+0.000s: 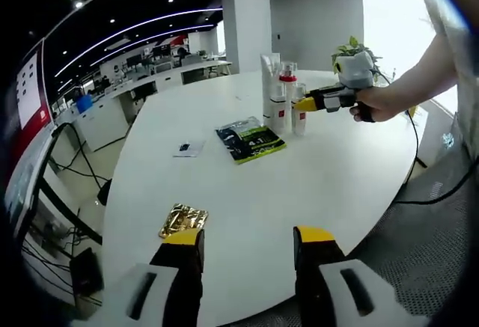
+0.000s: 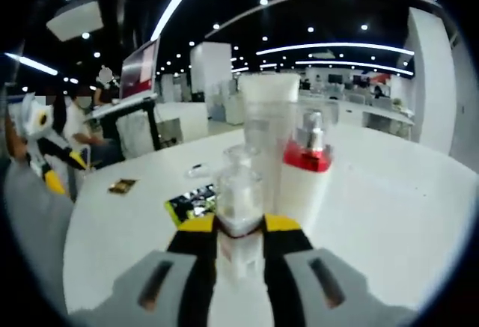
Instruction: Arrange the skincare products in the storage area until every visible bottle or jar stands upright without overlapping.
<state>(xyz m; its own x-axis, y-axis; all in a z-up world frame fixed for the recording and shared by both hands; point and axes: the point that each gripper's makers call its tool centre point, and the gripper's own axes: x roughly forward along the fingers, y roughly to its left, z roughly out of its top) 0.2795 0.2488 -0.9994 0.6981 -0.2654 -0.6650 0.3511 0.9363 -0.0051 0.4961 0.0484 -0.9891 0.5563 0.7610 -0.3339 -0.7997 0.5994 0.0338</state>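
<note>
Several skincare bottles [image 1: 283, 95] standing upright in a tight cluster on the white surface [image 1: 314, 177] — right gripper [image 2: 238, 226] closing its fingers on a small clear-capped bottle [image 2: 238, 192], probably steadying it beside the red-collared pump bottle [image 2: 307, 155]. Left gripper [image 1: 248, 241] hovering open, well apart — gold sachet [image 1: 182, 218] lying just beside one finger, dark packet [image 1: 251, 140] lying flat.

Wide bare counter [image 1: 314, 170] between the near edge and the bottles [image 1: 283, 102] toward the far edge. Gold packet [image 1: 182, 219] at the near edge just ahead of the left tongs [image 1: 248, 239]; green packet [image 1: 251, 141] and a small card [image 1: 188, 148] mid-counter. Right tongs [image 2: 239, 226] tight among the bottles, closed around a small bottle [image 2: 239, 203].
</note>
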